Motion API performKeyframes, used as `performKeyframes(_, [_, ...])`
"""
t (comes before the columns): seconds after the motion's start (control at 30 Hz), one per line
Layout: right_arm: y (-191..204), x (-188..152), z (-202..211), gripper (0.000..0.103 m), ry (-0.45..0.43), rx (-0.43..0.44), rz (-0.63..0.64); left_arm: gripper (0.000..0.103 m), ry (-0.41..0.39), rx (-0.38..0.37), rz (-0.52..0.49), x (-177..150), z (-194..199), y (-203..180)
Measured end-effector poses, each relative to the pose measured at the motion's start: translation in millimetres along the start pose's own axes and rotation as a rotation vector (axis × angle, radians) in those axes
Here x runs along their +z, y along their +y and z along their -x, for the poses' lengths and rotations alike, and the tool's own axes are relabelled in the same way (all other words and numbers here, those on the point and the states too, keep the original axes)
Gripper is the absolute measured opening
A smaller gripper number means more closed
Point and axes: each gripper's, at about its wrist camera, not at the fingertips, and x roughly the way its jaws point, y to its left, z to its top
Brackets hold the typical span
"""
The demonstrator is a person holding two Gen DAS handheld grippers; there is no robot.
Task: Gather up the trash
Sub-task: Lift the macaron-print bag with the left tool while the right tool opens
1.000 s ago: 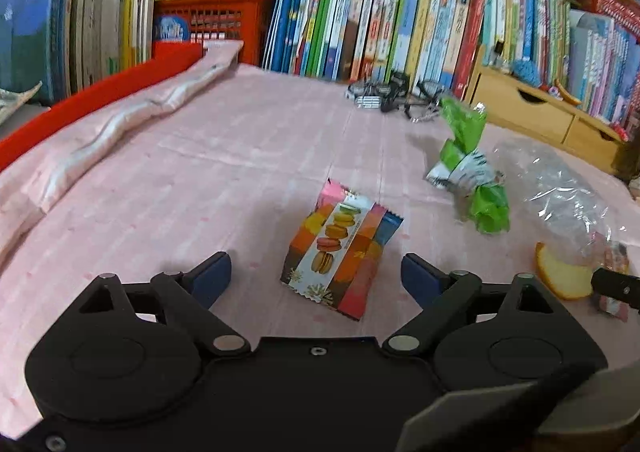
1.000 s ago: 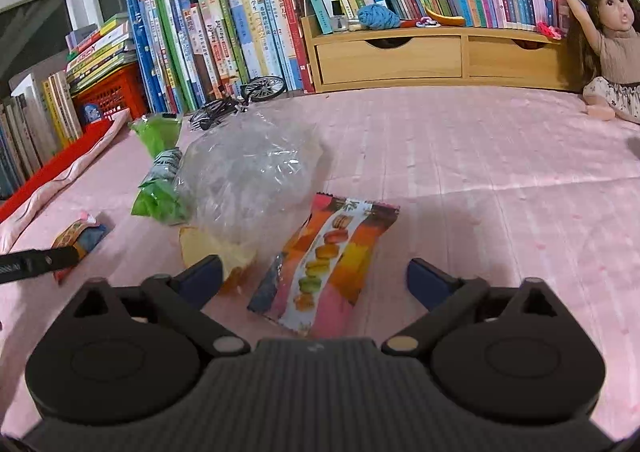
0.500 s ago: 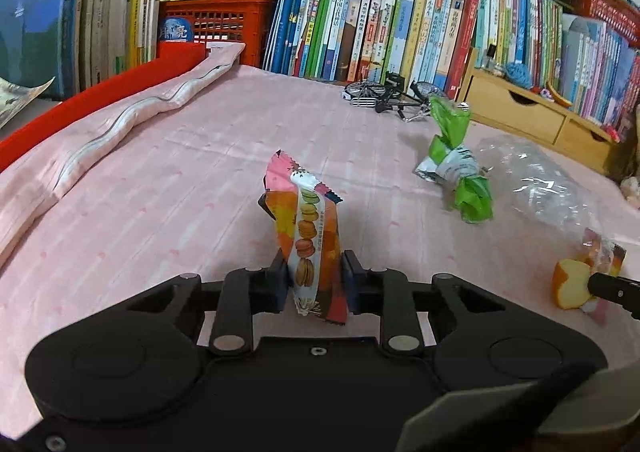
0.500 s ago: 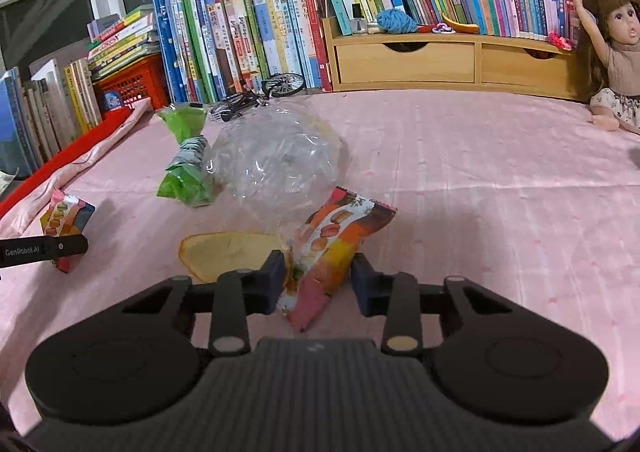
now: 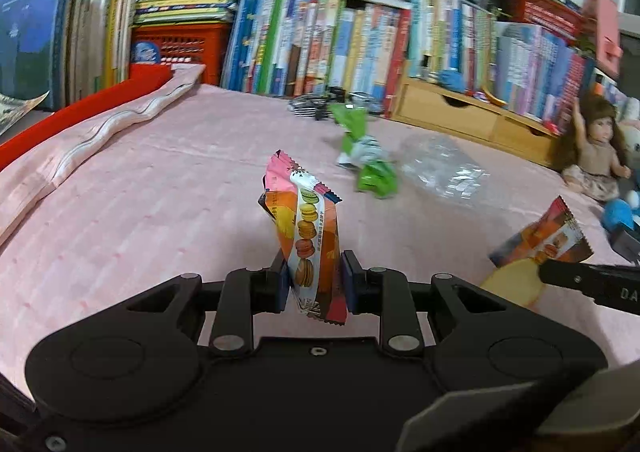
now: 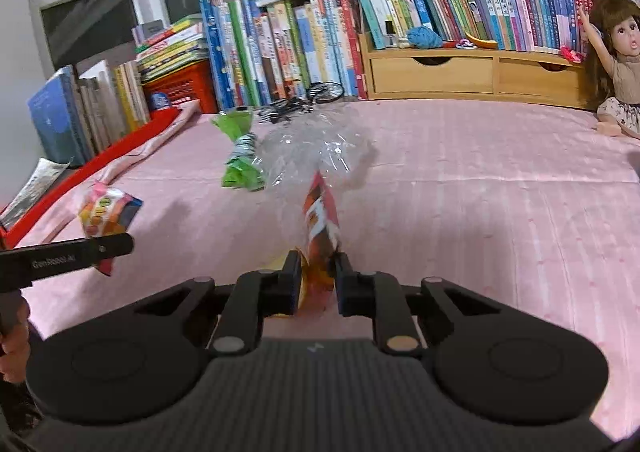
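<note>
My left gripper (image 5: 314,280) is shut on a pink and orange macaron wrapper (image 5: 304,220), which stands upright between the pads above the pink bedcover (image 5: 160,212). My right gripper (image 6: 318,276) has its jaws still closing on a second orange macaron wrapper (image 6: 320,212), pinched edge-on and lifted. A yellow slice (image 5: 510,284) sits just under that wrapper; I cannot tell whether it is gripped too. Farther back lie a green wrapper (image 5: 368,168) (image 6: 242,160) and a crumpled clear plastic bag (image 5: 444,172) (image 6: 316,156). The left-held wrapper (image 6: 106,212) also shows in the right wrist view.
Rows of books (image 6: 300,40) and a wooden drawer box (image 6: 472,76) line the far edge. A doll (image 6: 616,64) sits at the right, a toy bicycle (image 6: 312,98) by the books. A red rail (image 5: 80,112) with folded pink cloth runs along the left.
Both grippers were open around wrappers lying flat; they have shut on them and lifted them off the bedcover. The yellow slice has come out from beside the plastic bag.
</note>
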Motion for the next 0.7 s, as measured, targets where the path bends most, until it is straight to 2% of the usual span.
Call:
performKeyframes(0.2, [-1,-7,9,0.023,-0.001,0.001,0.002,0.025,0.004,-0.014,-0.032,-9,15,-14])
performKeyframes(0.3, [-4,-8,14,0.028,-0.011,0.004,-0.011,0.025,0.004,-0.012,-0.042,-12,20,-16])
performKeyframes(0.37, [-6,-8,15,0.05,-0.019,0.001,-0.017,0.026,0.006,-0.01,-0.051,-12,21,-17])
performKeyframes(0.4, [-7,-8,16,0.051,-0.022,0.003,-0.024,0.026,0.007,-0.009,-0.053,-13,22,-18])
performKeyframes(0.5, [-8,-8,15,0.05,-0.019,-0.004,-0.033,0.026,0.01,-0.011,-0.053,-13,23,-17])
performKeyframes(0.57, [-7,-10,15,0.033,-0.021,-0.01,-0.031,0.026,0.011,-0.012,-0.057,-14,25,-18])
performKeyframes(0.7, [-10,-8,13,0.033,-0.034,-0.05,-0.044,0.026,0.01,-0.013,-0.069,-15,28,-20])
